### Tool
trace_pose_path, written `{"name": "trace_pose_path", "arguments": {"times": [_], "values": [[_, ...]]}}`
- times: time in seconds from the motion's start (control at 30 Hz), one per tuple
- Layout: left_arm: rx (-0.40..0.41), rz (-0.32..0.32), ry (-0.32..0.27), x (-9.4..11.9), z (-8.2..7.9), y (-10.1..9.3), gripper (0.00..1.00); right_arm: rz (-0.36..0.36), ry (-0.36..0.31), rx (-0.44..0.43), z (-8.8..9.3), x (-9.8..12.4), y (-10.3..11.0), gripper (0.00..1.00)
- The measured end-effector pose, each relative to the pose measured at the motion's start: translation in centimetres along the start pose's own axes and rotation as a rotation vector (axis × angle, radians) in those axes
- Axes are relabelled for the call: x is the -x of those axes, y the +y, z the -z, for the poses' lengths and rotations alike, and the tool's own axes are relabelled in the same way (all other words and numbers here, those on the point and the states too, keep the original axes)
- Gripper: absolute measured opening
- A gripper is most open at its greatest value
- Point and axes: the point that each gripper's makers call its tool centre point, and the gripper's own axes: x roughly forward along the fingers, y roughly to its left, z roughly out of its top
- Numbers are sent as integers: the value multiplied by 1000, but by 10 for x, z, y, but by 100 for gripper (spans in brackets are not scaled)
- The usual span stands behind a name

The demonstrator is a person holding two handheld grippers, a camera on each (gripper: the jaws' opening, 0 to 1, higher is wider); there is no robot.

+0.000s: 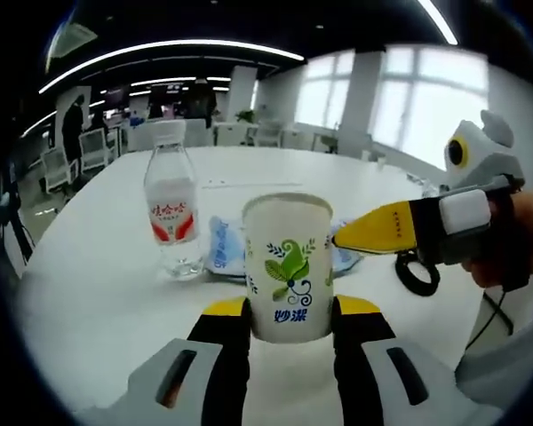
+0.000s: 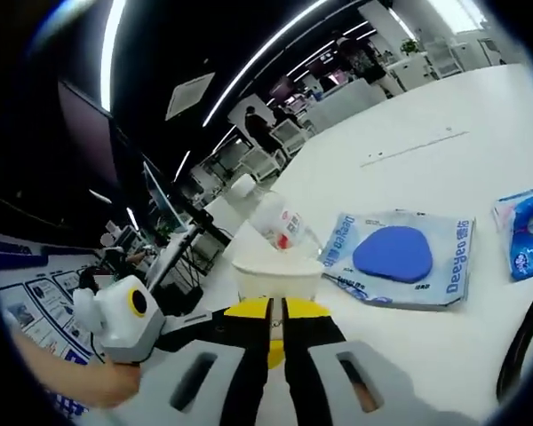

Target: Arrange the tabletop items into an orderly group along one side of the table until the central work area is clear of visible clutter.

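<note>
Paper cup (image 1: 288, 266) is sitting upright between your left gripper (image 1: 290, 312) jaws, which are pressing its sides — you are gripping it near the bench (image 1: 98, 284) edge closest to you. Your right gripper (image 1: 338, 240) is coming in from the right, its yellow tip just beside the cup's rim; in the right gripper view its jaws are lying closed together, holding nothing. Behind the cup a water bottle (image 1: 172, 213) is standing upright, with a blue-and-white packet (image 1: 224, 247) lying flat just beside it — a second blue packet (image 2: 526, 229) is lying farther along.
</note>
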Motion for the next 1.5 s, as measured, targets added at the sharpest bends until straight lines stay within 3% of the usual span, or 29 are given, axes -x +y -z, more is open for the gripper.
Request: {"name": "trace_pose_path", "arguments": {"times": [0.07,0.17,0.2,0.23,0.37,0.57,0.73,0.8,1.0,1.37,1.5], "values": [[8,4,-18,1,-2,0,32,-16,3,34,0,2,4,12],[104,17,-98,7,-11,0,32,-21,25,59,2,0,9,40],[109,16,-101,9,-11,1,32,-20,31,61,3,-1,10,52],[108,27,-100,10,-10,-1,32,-22,40,44,6,-2,10,57],[68,60,-110,10,-13,-12,32,-33,31,-35,6,-5,10,56],[27,105,-124,11,-18,-25,32,-27,22,-11,-1,-7,8,55],[16,118,-108,11,-12,-28,32,5,7,16,-6,-6,0,42],[11,119,-97,11,-9,-29,32,3,13,17,-4,-6,-1,41],[-24,111,-27,10,6,-28,32,-27,55,215,9,-6,7,38],[-95,55,24,9,21,-17,33,-90,69,415,23,-11,19,35],[-129,44,58,8,30,-17,33,-99,85,443,31,-13,16,35]]}}
